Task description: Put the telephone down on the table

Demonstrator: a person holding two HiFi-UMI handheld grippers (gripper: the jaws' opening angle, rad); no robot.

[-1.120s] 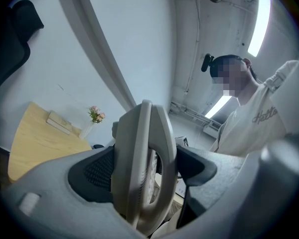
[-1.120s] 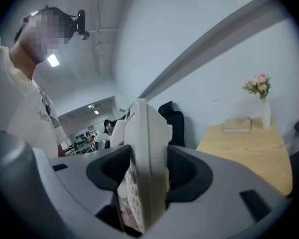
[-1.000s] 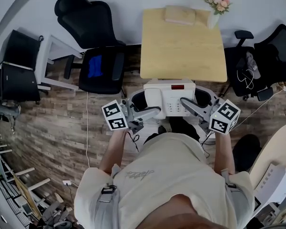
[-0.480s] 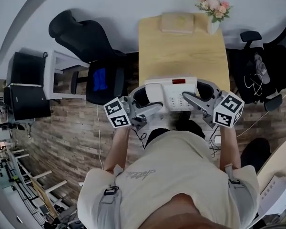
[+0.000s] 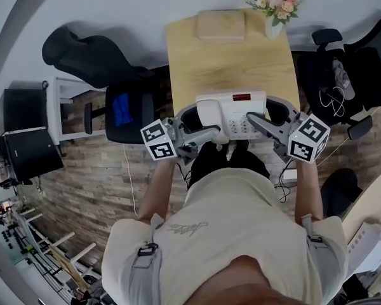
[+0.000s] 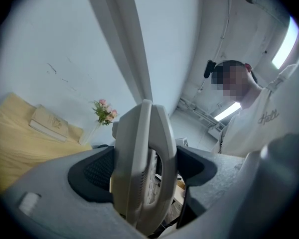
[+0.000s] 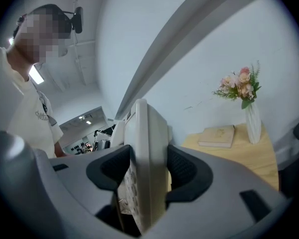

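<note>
The telephone, a white desk set with a keypad and a small red display, is held level between the two grippers, just in front of the person. In the head view it is seen over the near edge of the wooden table, and a part of it reaches past this edge toward the person. From this steep angle it cannot be judged surely whether its underside touches the tabletop; it seems to be a little above it.

The left end of the telephone is gripped by the left gripper and the right end by the right gripper, so the set is carried from both sides. In the left gripper view the telephone is seen edge-on, standing upright in the picture, and it is clamped between the two dark pads, which are pressed against its two faces. In the right gripper view the same is shown: the body is squeezed between the dark pads, and some keys can be made out on the face turned to the left pad.

At the far end of the table a book is laid flat. A white vase with pink flowers is placed near it, at the far right corner. A black office chair with something blue on its seat is placed left of the table, on the wooden plank floor.
</note>
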